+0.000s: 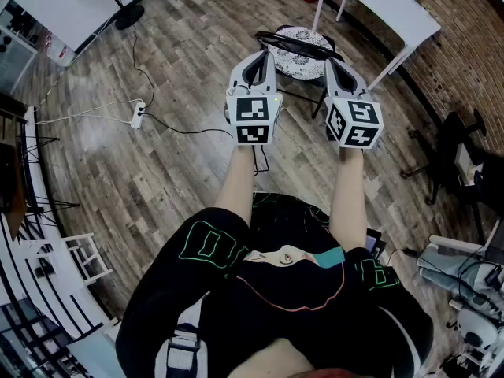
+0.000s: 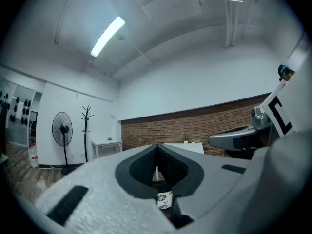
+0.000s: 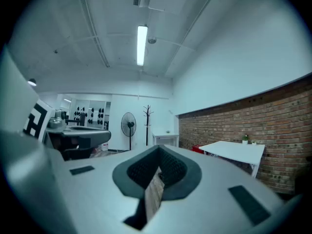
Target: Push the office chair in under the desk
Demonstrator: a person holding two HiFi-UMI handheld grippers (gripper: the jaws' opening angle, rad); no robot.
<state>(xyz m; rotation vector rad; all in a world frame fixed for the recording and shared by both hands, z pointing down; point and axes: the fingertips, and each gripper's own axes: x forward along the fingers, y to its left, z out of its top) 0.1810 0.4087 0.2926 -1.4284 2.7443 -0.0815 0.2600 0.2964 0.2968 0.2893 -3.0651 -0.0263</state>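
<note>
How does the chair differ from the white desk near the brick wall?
The chair has a black frame and a patterned seat; the desk is plain white. The chair stands out in the room, the desk along the brick wall. Both rest on the wood floor.

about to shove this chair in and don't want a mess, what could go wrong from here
The left tongs and right tongs are shut and empty; pushing with shut tips on the chair and its thin black rim could slip off.
The desk stands off to the right at an angle, so a straight push may drive the chair into a desk leg.
A black cable crosses the floor by the person's feet and could trip them or snag the chair.
</note>
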